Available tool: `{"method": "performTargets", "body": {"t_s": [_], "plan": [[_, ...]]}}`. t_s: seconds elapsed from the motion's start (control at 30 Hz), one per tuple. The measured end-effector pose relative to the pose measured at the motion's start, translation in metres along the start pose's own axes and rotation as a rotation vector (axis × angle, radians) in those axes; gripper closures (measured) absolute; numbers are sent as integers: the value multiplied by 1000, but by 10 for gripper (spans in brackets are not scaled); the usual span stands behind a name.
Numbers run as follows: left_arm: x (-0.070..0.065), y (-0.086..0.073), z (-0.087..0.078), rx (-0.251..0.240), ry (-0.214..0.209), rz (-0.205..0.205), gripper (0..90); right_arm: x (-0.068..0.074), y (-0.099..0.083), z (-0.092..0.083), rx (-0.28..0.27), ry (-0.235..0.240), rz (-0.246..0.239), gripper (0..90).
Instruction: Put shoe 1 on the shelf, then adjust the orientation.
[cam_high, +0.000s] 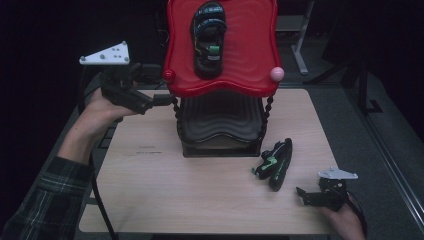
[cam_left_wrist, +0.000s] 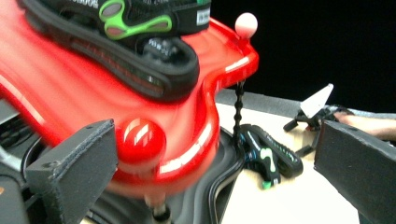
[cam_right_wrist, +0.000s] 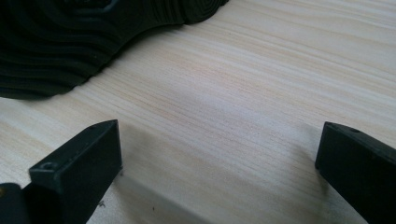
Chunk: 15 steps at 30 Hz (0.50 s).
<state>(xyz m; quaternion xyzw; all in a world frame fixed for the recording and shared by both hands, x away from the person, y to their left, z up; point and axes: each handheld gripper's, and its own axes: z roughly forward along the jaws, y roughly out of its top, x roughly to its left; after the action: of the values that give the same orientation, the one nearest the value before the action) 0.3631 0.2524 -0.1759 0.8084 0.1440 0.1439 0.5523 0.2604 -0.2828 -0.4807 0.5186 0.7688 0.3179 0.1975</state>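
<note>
Pale wood table in dark room; left gripper & right gripper both agape (nothing held).

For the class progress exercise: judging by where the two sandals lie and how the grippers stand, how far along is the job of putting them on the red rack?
Done: one sandal lies on the red top shelf. In hand: nothing; the left gripper stands open beside the shelf's red knob, and the right gripper rests open on the table. Left: the second sandal lies on the table beside the rack.
</note>
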Motion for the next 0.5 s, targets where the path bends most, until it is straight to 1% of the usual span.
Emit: {"method": "performTargets", "body": {"t_s": [0.13,0.23,0.33,0.47,0.5], "plan": [[-6,-13,-10,13,15,-1,0,0,1,1,1,1,0,0],[-12,-26,-16,18,24,-7,0,0,1,1,-1,1,2,0],[-18,-43,-21,33,38,-11,0,-1,1,1,-2,0,2,0],[-26,-73,-24,44,52,-40,0,-2,2,2,0,0,0,0],[-28,-81,-25,56,60,-42,0,-2,2,2,-1,-2,3,0]]}}
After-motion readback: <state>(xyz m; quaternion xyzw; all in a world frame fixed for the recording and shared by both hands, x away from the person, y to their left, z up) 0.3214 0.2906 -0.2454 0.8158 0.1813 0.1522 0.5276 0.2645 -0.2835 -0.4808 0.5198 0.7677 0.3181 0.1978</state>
